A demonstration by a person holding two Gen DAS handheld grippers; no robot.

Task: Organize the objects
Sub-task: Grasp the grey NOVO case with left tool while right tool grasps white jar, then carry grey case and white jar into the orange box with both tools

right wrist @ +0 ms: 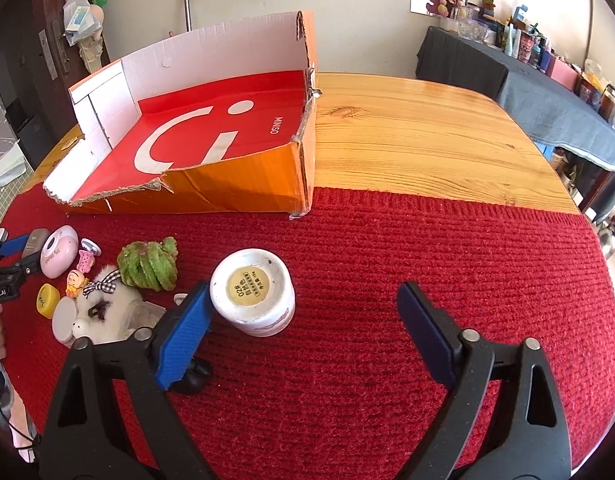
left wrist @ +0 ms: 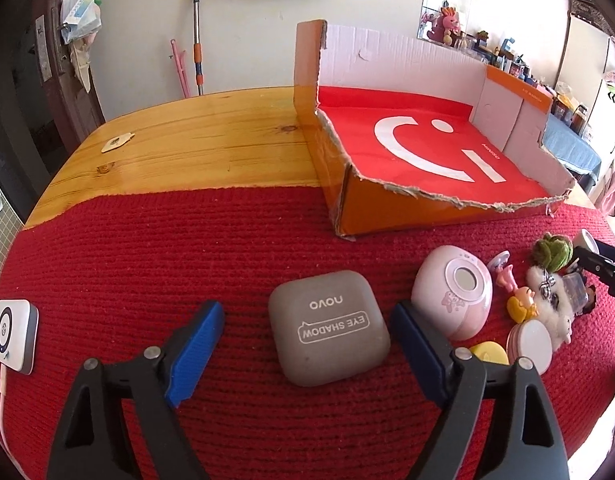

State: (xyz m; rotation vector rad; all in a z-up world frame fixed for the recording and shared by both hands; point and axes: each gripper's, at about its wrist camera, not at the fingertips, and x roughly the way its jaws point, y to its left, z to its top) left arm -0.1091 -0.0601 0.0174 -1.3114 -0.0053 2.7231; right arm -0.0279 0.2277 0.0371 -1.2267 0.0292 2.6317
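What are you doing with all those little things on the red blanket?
A person is tidying small things with two hand-held grippers. The left gripper is open around a grey square eye shadow case, not yet squeezing it. The right gripper is open beside a round white jar, which sits close to one blue finger. The torn orange cardboard box behind has nothing in it yet.
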